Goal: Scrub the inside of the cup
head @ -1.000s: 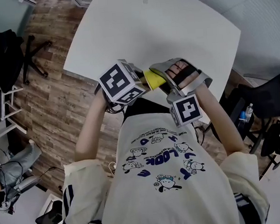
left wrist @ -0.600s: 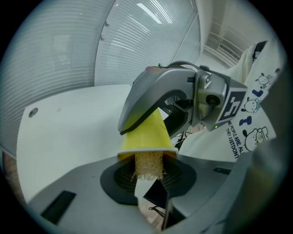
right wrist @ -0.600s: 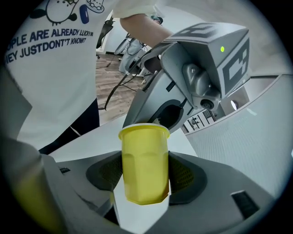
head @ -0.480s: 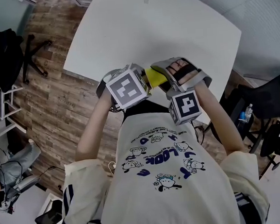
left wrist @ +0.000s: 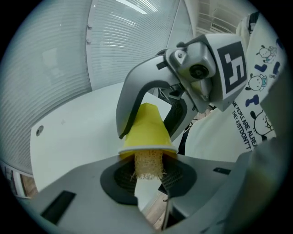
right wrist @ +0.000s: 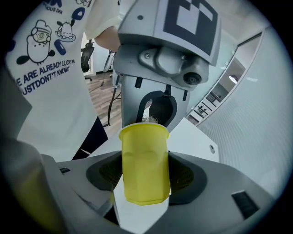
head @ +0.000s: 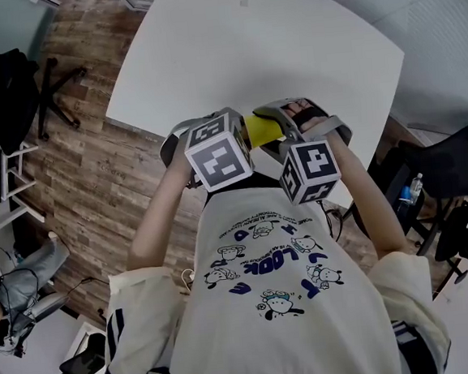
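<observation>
- R hand-held gripper (right wrist: 144, 180): jaws fairly wide apart, pads clamped on both sides of the yellow cup (right wrist: 143, 155). It grips the lower body, w/ the base toward its camera and the rim pointing away at the other gripper.
- L hand-held gripper (left wrist: 147, 179): jaws narrow, pinching a tan fibrous scrub pad (left wrist: 146, 163). The pad's far end sits inside the cup's mouth.
- L gripper view: cup seen mouth-first, the pad fills the middle of the opening, and the R gripper's jaws wrap the cup behind it.
- Head view: both grippers tip-to-tip, close in front of the person's white printed shirt (head: 275, 284). Only a sliver of yellow shows between the marker cubes.
- Cup is held in the air over the near edge of the white counter (head: 271, 48), not resting on it.
- Wood floor (head: 87, 179) to the left of the counter.
</observation>
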A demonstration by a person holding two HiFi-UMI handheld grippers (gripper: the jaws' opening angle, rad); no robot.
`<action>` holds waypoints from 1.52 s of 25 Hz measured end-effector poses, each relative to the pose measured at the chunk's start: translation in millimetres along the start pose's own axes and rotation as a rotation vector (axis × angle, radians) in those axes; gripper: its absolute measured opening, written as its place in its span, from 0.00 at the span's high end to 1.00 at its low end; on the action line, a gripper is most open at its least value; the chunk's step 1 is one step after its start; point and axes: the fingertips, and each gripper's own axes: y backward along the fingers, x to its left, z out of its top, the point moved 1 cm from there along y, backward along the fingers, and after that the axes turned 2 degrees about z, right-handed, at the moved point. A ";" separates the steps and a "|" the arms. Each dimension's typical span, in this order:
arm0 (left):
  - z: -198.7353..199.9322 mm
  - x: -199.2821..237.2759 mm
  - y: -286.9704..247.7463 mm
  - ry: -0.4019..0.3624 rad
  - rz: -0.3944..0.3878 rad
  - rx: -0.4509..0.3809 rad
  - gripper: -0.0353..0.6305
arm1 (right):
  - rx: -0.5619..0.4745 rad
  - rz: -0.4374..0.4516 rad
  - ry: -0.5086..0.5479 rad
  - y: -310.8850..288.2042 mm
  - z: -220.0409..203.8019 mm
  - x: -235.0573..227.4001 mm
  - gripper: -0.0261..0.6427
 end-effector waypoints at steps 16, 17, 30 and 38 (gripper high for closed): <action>-3.1 -1.2 -2.7 -0.136 0.108 0.035 0.76 | -0.111 0.159 -0.286 1.3 1.0 8.1 0.54; -2.8 -1.3 -2.8 -0.129 0.103 0.030 0.76 | -0.117 0.163 -0.297 1.8 0.7 8.0 0.54; -3.0 -1.8 0.5 -0.075 0.068 -0.011 0.76 | -0.150 0.155 -0.389 6.6 -5.0 6.3 0.54; -8.6 3.5 2.9 -0.002 0.063 -0.037 0.76 | -0.148 0.124 -0.414 11.3 -16.3 1.5 0.54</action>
